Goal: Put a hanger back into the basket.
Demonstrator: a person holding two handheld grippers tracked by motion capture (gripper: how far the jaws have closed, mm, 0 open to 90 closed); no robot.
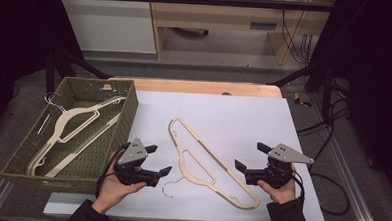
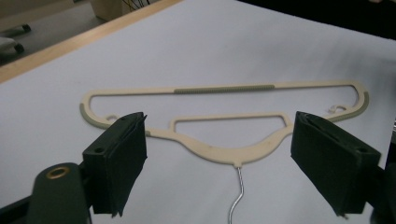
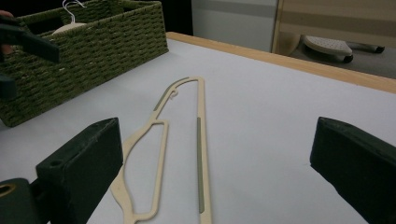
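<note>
Two cream plastic hangers with wire hooks: one (image 1: 209, 161) lies at the table's centre, one (image 1: 70, 127) inside the single green woven basket (image 1: 126, 115) at nine o'clock.

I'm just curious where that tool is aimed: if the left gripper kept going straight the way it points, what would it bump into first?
Probably the cream plastic clothes hanger lying flat on the white tabletop. The left gripper has open jaws either side of its neck, just above the wire hook.

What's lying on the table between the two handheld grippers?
A cream hanger lies flat on the white sheet between the left gripper and right gripper, touching neither; the high view shows it.
</note>
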